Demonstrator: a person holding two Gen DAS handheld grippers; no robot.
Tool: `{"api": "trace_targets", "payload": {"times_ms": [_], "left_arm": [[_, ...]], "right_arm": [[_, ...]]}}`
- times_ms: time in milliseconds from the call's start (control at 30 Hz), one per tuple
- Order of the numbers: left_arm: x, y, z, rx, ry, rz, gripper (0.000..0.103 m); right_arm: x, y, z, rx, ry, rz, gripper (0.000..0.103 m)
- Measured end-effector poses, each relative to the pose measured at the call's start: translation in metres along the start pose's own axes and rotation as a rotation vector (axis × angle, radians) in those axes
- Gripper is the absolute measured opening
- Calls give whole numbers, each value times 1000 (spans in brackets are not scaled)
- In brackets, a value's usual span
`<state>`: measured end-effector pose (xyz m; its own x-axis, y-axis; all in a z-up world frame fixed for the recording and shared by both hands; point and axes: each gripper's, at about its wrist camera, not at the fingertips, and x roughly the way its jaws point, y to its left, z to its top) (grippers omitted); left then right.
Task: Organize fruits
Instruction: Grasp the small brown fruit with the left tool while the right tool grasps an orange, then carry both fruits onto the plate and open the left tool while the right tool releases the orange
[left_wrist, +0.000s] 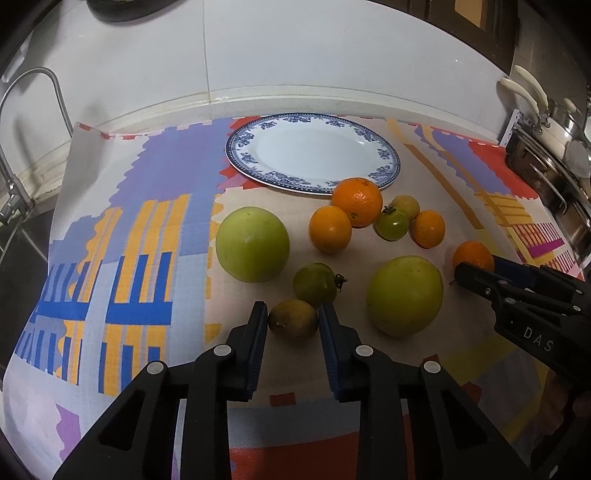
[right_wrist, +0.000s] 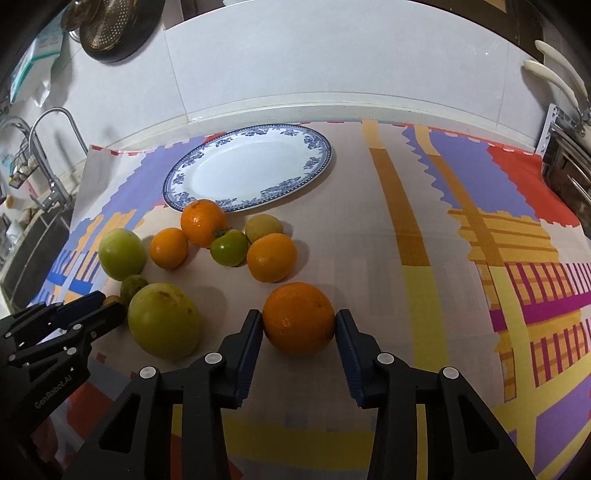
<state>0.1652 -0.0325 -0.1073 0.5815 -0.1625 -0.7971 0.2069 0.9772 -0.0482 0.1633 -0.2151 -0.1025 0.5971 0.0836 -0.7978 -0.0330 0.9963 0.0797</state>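
A blue-rimmed white plate (left_wrist: 314, 153) (right_wrist: 255, 168) stands empty at the back of the cloth. Oranges, green apples and green tomatoes lie in front of it. My left gripper (left_wrist: 293, 314) has both pads against a small dark green-brown fruit (left_wrist: 293, 319) that rests on the cloth. My right gripper (right_wrist: 299, 319) has both pads touching an orange (right_wrist: 299, 317) on the cloth; it also shows in the left wrist view (left_wrist: 474, 254). A large green apple (left_wrist: 404, 295) (right_wrist: 164, 319) lies between the two grippers. Another green apple (left_wrist: 253, 243) lies to the left.
A colourful patterned cloth (left_wrist: 140, 229) covers the counter. A sink with a tap (left_wrist: 33, 122) is at the left. A stove with pots (left_wrist: 554, 147) is at the right. A white tiled wall (left_wrist: 295, 48) runs behind the plate.
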Motion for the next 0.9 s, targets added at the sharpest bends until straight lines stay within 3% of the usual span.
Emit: {"api": "trace_targets", "payload": {"times_ms": [367,900], "left_arm": [[-29,-2,9,32,-67,-20,29],[-73,-1,55,81,-254,-32,29]], "right_arm": [[-24,9,4,0,-49,19,41],[-67,30,43,-60,-182,93,41]]}}
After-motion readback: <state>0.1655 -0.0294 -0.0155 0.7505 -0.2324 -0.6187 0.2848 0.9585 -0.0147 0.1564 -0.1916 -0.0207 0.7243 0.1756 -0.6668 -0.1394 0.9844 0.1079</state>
